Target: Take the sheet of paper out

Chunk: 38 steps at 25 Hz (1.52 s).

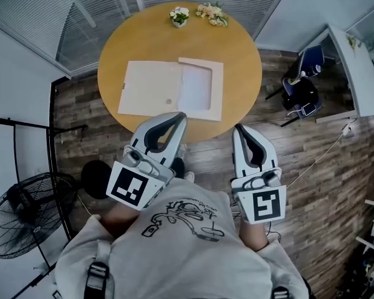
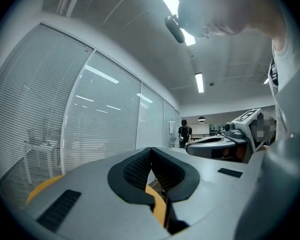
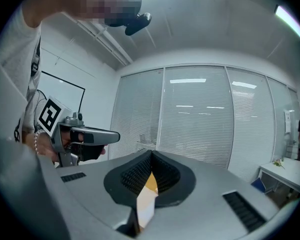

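Note:
A cream folder (image 1: 151, 87) lies open on the round wooden table (image 1: 237, 55). A white sheet of paper (image 1: 195, 91) shows inside its right half, framed by a cream border. Both grippers are held close to my body, level and pointing at the table. In the head view my left gripper (image 1: 182, 114) has its tip over the table's near edge, just short of the folder. My right gripper (image 1: 238, 128) is off the edge, to the right. In the left gripper view the left gripper (image 2: 151, 150) is shut and empty, and the right gripper (image 3: 151, 154) looks the same in its own view.
Two small flower arrangements (image 1: 179, 15) (image 1: 212, 14) stand at the table's far edge. A floor fan (image 1: 25, 213) and a black stand are on the left. A dark chair with a blue bag (image 1: 302, 83) and a white desk (image 1: 358, 73) are on the right. Someone (image 2: 184, 133) stands far off.

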Each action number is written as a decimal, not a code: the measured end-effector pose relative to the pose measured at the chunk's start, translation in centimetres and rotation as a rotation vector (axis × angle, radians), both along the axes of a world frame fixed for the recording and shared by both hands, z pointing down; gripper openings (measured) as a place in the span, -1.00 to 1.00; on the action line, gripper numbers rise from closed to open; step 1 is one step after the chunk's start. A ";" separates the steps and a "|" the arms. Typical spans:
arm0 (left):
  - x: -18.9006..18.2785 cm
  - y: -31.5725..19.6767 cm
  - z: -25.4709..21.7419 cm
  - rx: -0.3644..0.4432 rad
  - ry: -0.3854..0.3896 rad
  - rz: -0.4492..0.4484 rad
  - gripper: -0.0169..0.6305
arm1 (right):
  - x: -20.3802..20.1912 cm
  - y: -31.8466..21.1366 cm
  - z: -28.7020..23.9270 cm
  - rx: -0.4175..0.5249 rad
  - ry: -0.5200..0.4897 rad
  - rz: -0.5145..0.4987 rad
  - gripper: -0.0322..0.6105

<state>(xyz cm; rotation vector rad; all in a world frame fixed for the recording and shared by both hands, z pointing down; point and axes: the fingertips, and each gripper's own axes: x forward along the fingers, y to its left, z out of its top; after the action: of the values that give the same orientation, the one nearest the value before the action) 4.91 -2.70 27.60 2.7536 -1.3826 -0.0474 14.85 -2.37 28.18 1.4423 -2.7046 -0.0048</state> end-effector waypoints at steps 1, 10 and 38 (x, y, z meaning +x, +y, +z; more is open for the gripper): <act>-0.2 -0.6 0.1 -0.002 -0.006 0.003 -0.88 | -0.3 -0.6 0.0 0.000 0.002 0.000 -0.88; -1.8 -6.4 0.2 -0.007 0.005 0.014 -0.88 | -2.2 -6.2 0.1 -0.008 0.013 0.002 -0.88; -8.7 -18.1 1.4 -0.017 0.014 0.055 -0.88 | -9.5 -17.7 0.4 0.001 0.030 0.031 -0.88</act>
<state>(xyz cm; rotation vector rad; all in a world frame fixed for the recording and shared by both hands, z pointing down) -3.82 -20.80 28.96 2.7701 -1.2970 -0.0518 5.39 -20.08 28.58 1.4725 -2.6587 -0.0258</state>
